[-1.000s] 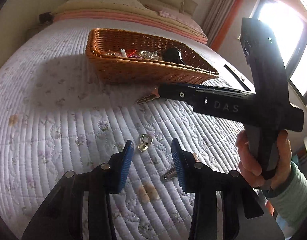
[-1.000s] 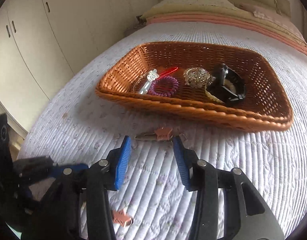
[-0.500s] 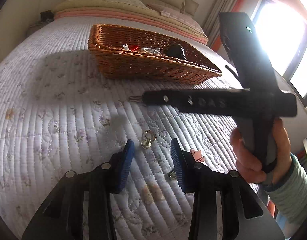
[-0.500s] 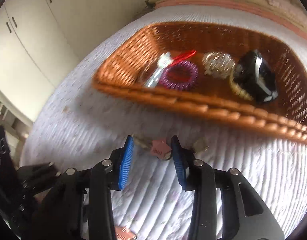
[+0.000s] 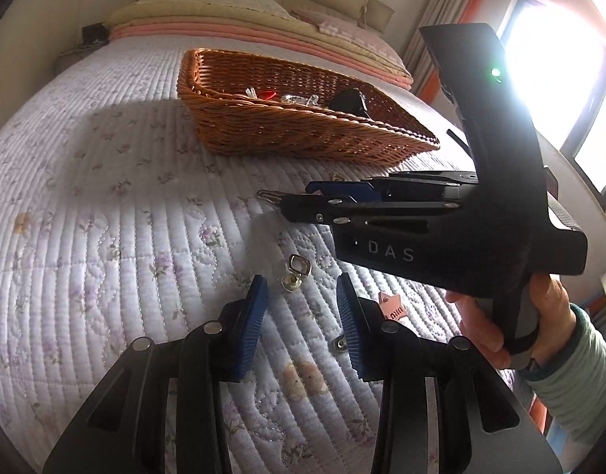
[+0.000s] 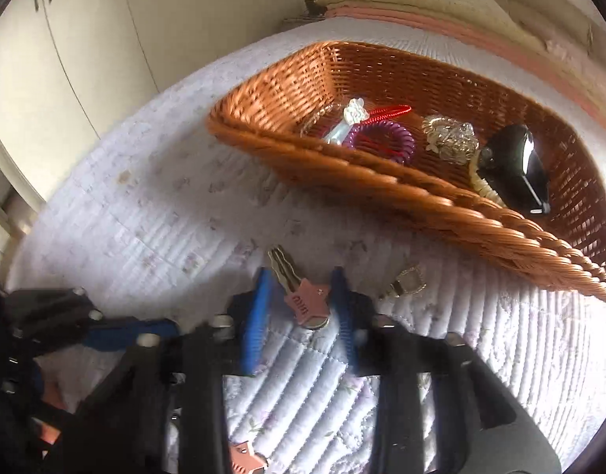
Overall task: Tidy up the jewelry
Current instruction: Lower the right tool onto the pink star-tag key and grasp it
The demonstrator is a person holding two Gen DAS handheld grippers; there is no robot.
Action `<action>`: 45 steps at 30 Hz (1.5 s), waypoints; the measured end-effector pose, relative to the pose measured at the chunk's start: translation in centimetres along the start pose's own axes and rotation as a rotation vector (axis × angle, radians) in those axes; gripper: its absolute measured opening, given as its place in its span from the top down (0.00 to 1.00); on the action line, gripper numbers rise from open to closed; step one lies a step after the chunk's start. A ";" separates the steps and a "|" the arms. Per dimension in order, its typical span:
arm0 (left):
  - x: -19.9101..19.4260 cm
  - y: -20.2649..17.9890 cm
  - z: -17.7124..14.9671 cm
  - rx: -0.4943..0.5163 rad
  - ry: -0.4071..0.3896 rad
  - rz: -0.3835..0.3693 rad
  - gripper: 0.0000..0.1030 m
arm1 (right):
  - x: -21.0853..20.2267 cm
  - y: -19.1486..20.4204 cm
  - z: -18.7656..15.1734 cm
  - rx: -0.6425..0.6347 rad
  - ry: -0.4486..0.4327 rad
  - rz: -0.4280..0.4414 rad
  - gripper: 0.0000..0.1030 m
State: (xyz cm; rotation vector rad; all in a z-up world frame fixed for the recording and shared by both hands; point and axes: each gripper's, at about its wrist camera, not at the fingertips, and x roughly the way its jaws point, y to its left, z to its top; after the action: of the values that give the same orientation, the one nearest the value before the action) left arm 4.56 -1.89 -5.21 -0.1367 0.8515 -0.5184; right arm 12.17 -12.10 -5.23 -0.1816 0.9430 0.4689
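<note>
Star hair clip being gripped
The right gripper's [image 6: 299, 304] jaws are closing around the pink star hair clip [image 6: 306, 303]; the star should be kept centred between them, then carried to the wicker basket [image 6: 441, 213] at one o'clock. The left gripper [image 5: 301, 308] is held open, empty.

The right hand-held gripper [image 6: 299, 300] points steeply down with jaws closing, while the left hand-held gripper [image 5: 302, 308] hovers part-open

Right gripper [image 6: 301, 302] over a quilted bedspread [image 6: 152, 213], its jaws closing around a hair clip with a pink star [image 6: 304, 304] — the blue pads flank the star, contact unclear. A small gold clasp [image 6: 407, 284] lies just beside it. Beyond, a wicker basket [image 6: 441, 213] holds a purple coil hair tie [image 6: 385, 144], a crystal brooch [image 6: 451, 140] and a black claw clip [image 6: 518, 168].
</note>
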 end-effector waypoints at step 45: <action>-0.9 -1.5 0.2 0.075 -0.110 0.134 0.91 | -8.2 -4.6 -9.3 0.147 -0.124 -0.153 0.81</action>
State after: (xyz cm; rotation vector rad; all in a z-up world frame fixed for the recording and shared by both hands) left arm 3.67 -2.74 -3.94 -0.0384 0.7273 -0.4124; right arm 3.41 -21.97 -4.22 -0.0899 0.8316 0.2655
